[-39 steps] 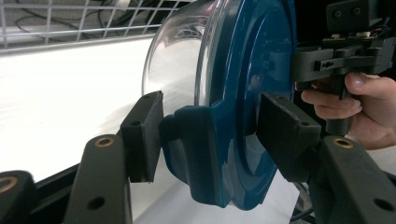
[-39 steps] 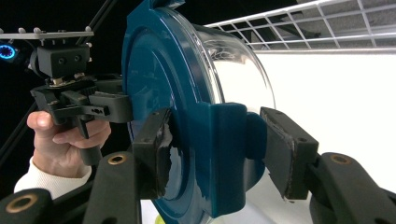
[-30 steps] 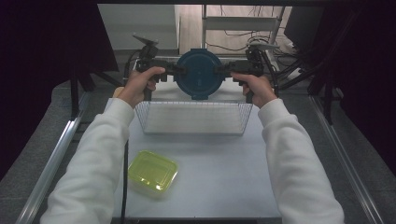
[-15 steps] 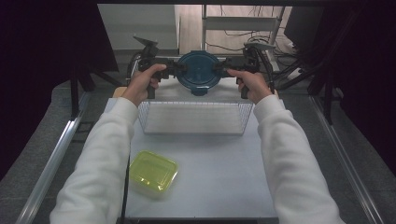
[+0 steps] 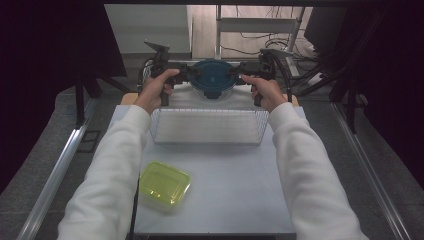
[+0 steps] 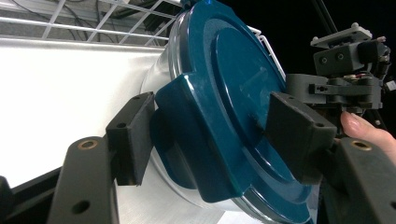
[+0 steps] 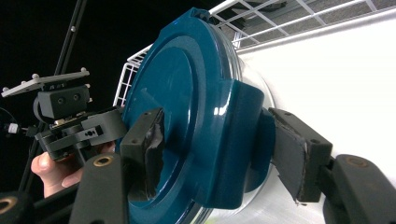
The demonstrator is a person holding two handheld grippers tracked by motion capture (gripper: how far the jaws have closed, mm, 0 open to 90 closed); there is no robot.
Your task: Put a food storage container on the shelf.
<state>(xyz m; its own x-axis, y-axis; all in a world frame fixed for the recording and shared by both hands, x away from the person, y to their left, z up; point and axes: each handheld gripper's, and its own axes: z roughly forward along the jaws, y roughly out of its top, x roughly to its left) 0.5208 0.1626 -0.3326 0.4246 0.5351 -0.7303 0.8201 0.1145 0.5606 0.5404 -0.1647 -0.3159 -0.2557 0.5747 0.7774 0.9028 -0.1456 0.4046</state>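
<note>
Both tools on the round container [image 5: 212, 80], top centre of the high view, held up above the far side of the white wire basket [image 5: 207, 126]. My left gripper [image 5: 192, 74] pinches the teal lid's [image 6: 233, 116] side tab, one jaw under it and one on the lid face, as the left gripper view shows at centre frame. My right gripper [image 5: 234, 74] does the same on the opposite tab, jaws clamped either side, centre of the right gripper view [image 7: 210, 135]. Clear body under the lid, tilted on its side from each gripper's camera. Progress, my read: pick-up is done, container is airborne and carried two-handed; lid looks seated on the body, can't tell if it is latched. Left to do is most likely the set-down, either into the basket or onto the table [image 5: 230, 190]; not yet started. Yellow-green box [image 5: 164, 183] sits lower left on the table, untouched, well apart from the basket.
</note>
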